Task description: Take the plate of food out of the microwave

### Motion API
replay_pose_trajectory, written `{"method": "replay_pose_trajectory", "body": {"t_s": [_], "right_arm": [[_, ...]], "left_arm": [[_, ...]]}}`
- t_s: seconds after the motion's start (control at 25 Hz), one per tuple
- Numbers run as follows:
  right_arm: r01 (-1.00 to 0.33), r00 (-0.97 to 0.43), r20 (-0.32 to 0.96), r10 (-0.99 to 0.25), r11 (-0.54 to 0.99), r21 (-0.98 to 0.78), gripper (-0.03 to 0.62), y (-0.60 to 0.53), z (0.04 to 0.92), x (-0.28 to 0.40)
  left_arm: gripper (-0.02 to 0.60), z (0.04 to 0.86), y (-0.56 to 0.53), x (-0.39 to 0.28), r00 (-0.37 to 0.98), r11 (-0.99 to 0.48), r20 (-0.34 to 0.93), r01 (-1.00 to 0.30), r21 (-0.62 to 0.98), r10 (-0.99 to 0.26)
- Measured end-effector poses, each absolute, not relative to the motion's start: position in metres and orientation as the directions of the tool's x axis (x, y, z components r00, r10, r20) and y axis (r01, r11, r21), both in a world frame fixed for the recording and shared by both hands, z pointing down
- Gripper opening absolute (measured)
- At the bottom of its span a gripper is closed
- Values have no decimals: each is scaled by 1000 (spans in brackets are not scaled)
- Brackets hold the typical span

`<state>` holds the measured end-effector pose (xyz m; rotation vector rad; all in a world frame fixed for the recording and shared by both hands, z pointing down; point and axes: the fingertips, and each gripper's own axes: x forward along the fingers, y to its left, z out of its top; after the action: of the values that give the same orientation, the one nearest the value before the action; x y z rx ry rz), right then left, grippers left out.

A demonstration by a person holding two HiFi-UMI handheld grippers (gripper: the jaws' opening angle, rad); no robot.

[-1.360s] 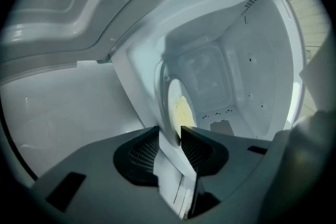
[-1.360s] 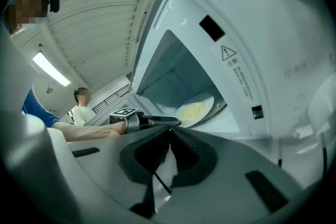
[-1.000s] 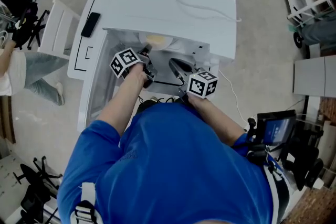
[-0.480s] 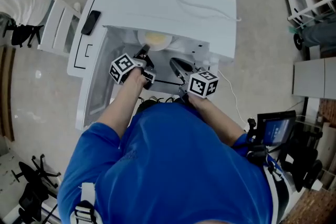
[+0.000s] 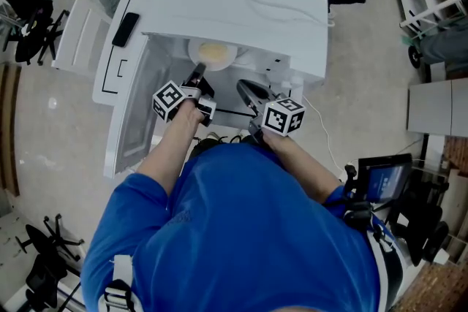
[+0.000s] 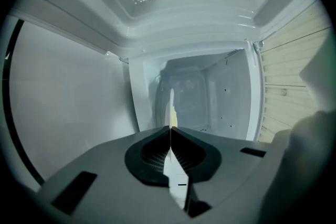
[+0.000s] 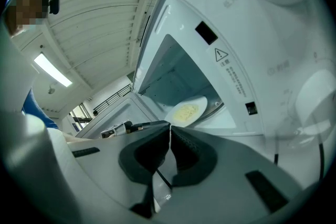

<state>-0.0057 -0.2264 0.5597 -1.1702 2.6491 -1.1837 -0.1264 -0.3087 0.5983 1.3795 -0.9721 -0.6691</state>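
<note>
The round white plate of yellow food [image 5: 213, 53] is pinched at its rim, inside the open white microwave [image 5: 241, 4], by the left gripper [image 5: 199, 72], whose jaws are closing tight. The right gripper [image 5: 243, 88] is pressed shut and empty. With so thin a one-sided grip, the plate could be tipped and its food spilled.

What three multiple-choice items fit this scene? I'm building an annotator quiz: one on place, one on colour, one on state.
1. Where is the plate?
A. inside the microwave
B. on the floor
C. on top of the microwave

2. What colour is the food?
A. green
B. pale yellow
C. red

3. How is the right gripper?
A. wide open
B. shut on the plate
C. shut, empty

A: the plate sits in the open cavity.
B: a pale yellow patch lies on the white plate.
C: the jaws meet with nothing between them.
</note>
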Motion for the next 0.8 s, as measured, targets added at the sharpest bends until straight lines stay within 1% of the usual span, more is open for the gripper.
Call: {"method": "replay_pose_trajectory", "body": {"t_s": [0.16,0.48,0.8], "right_arm": [[-630,-716,268,-644,431,-646,-2,-222,557,-6],[-647,-688,271,-673,400,-649,-2,-204,555,-3],[-672,-652,273,-707,373,-640,-2,-177,550,13]], "left_arm": [[17,593,-304,-128,472,98,151,-135,986,-868],[17,590,-278,-139,476,103,148,-120,987,-867],[17,583,-238,-148,486,85,127,-106,991,-865]]}}
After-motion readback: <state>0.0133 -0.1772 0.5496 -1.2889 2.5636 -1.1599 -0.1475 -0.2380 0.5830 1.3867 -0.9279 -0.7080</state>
